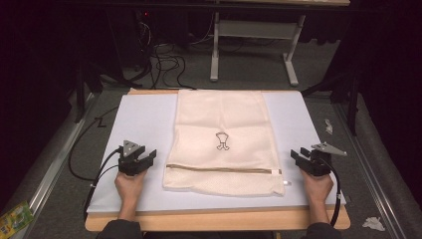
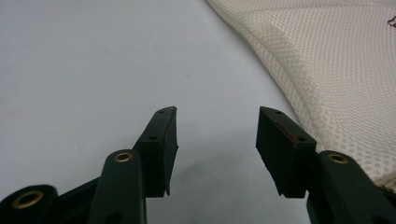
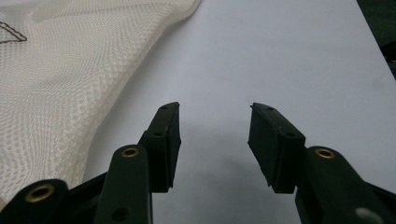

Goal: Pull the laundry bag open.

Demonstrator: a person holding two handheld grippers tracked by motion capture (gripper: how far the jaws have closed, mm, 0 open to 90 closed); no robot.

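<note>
A cream mesh laundry bag [image 1: 221, 142] lies flat in the middle of the white mat [image 1: 144, 117], with a small dark drawing on its centre and a zipper strip near its front edge. My left gripper [image 1: 142, 158] rests on the mat just left of the bag, open, nothing between its jaws. In the left gripper view the left gripper [image 2: 217, 133] faces bare mat, the mesh bag [image 2: 336, 70] lying to its right. My right gripper [image 1: 300, 155] sits right of the bag, open and empty. The right gripper view shows the right gripper [image 3: 215, 128] over bare mat with the bag [image 3: 60, 79] on its left.
The mat covers a wooden table [image 1: 214, 220]. Cables [image 1: 166, 62] and a metal table frame [image 1: 254, 35] lie on the floor beyond. A green packet [image 1: 15, 218] lies on the floor at lower left, crumpled paper [image 1: 374, 223] at lower right.
</note>
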